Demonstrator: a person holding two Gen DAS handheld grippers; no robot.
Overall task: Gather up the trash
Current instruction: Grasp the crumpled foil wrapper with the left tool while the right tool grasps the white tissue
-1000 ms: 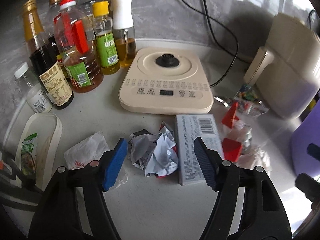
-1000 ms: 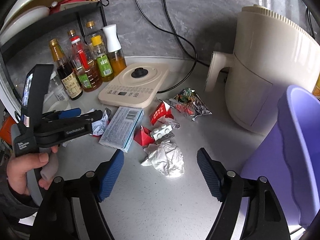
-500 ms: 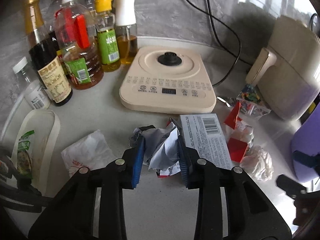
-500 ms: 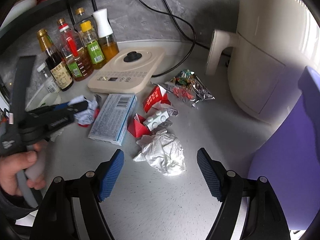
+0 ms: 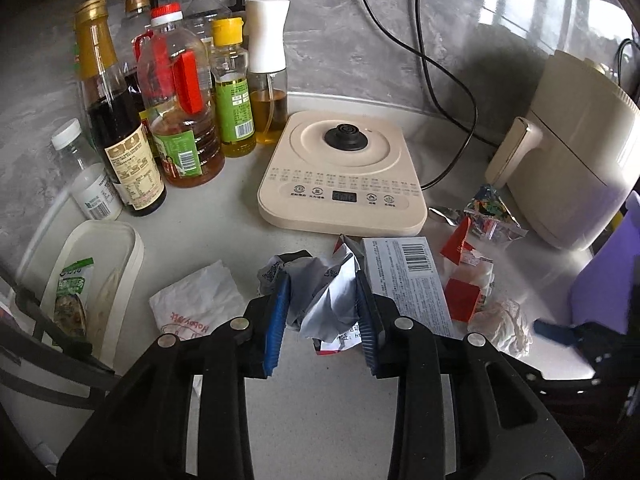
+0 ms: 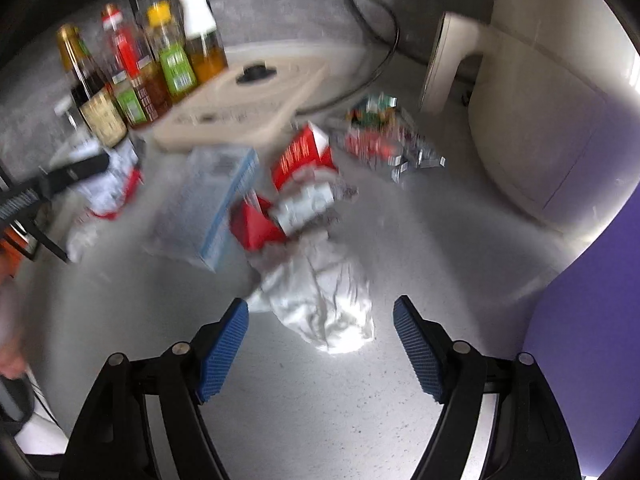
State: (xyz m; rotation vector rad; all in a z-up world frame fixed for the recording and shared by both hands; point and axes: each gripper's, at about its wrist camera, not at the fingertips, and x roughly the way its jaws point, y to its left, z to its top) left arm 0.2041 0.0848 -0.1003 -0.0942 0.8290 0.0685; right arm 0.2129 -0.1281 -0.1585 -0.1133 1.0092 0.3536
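Your left claw (image 5: 322, 312) is clamped on the crumpled grey wrapper (image 5: 324, 292), both blue pads pressed into its sides just above the table (image 5: 320, 400). Your right claw (image 6: 320, 344) stands fairly wide, its jaws having just been closing, and the crumpled white tissue (image 6: 320, 300) lies between the pads without either one touching it.

Only the left wrist view is sharp enough for reading. It shows a barcode and small print on the grey box (image 5: 404, 280) lying just right of the held wrapper, red lettering on the flat white bag (image 5: 196, 304) to its left that you cannot make out for certain, and barcoded labels on the bottles (image 5: 176, 108) at the back, too small to read. It also shows the display and button row on the beige cooker base (image 5: 344, 168), and a white tray (image 5: 104, 280) at the left edge with a green packet in it.

The right wrist view is blurred, so no writing can be read there. What it gives you instead is the tissue close up, the red and white carton scraps (image 6: 296, 184) beyond it, the foil snack wrapper (image 6: 384, 136) near the cream air fryer (image 6: 540, 100), and the purple bin (image 6: 592, 340) filling the right side. Your left claw appears there only as a dark bar at the far left, on the wrapper.
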